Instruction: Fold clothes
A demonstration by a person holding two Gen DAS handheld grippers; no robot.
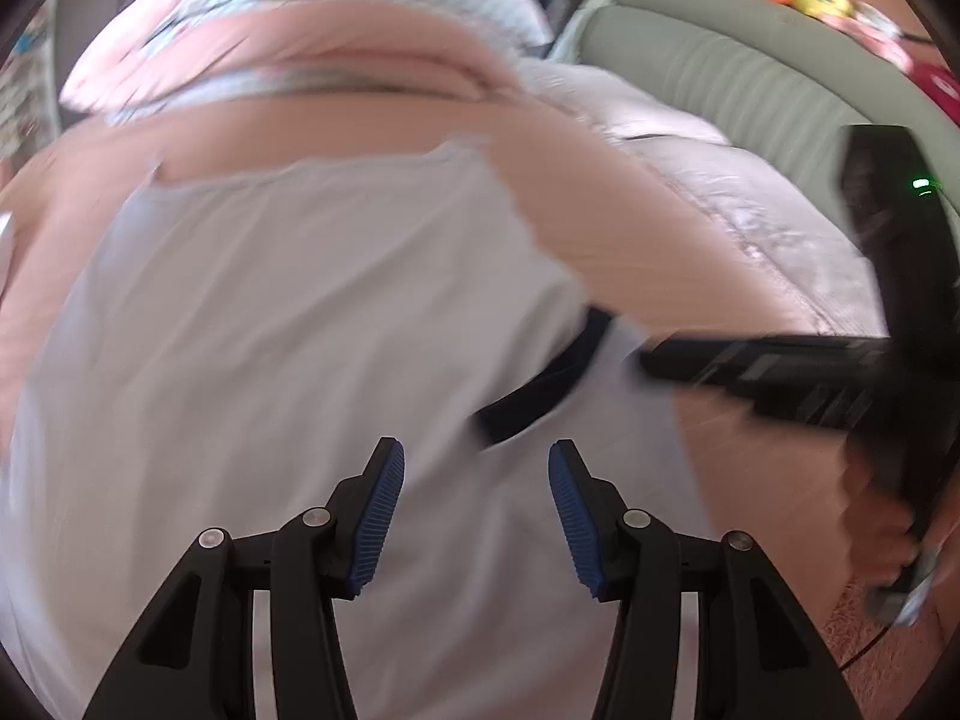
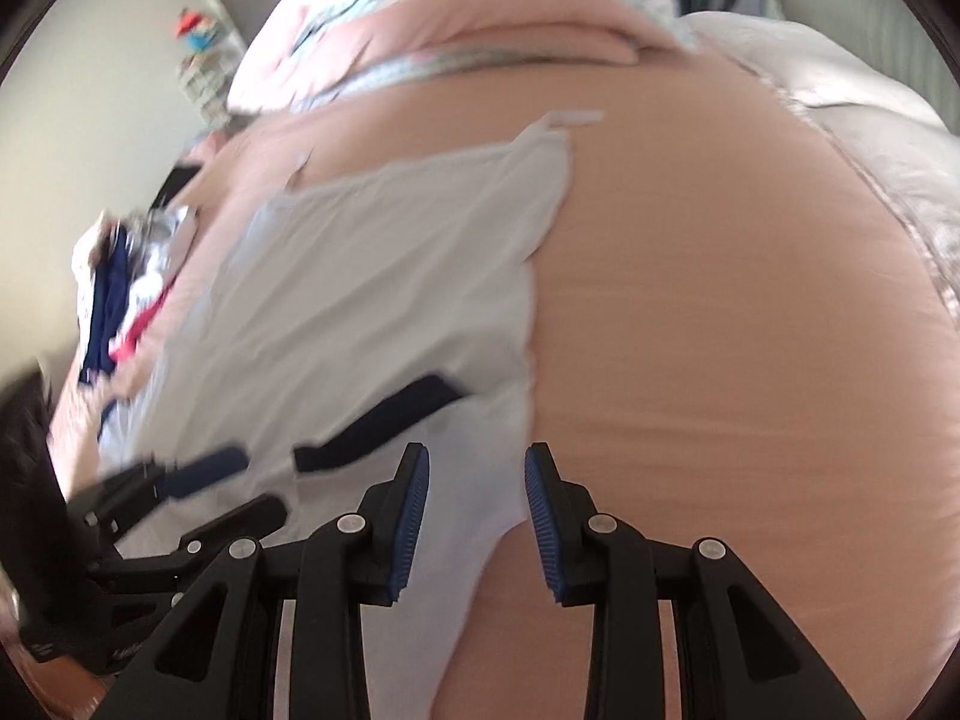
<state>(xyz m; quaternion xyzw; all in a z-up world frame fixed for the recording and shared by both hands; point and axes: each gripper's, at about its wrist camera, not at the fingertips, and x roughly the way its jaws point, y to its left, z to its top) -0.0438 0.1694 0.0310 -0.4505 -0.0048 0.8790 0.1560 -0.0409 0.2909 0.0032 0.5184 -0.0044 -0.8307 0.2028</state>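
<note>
The white T-shirt (image 1: 288,312) lies spread on the pink bed sheet (image 2: 750,300), stretching away ahead of both claws, its navy collar (image 1: 540,384) just beyond the tip of my left claw (image 1: 477,516) and a little to its right. From what I can see it is laid out fairly flat, hem at the far end near the folded pink bedding (image 1: 288,54), and I see no fold made in it yet; I judge the task to be at its start for this garment, with the smoothing about done and every fold still to make.

My left claw stands partly open over the shirt's upper body, nothing between its pads. My right claw (image 2: 477,516) is also partly open and holds nothing; it hangs over the shirt's right-hand edge, cloth below its left finger, bare sheet below its right.

Far off to the left of the right claw sits a heap of other clothes (image 2: 120,282), navy, white and red, seemingly still unfolded, so more remains after this shirt.
</note>
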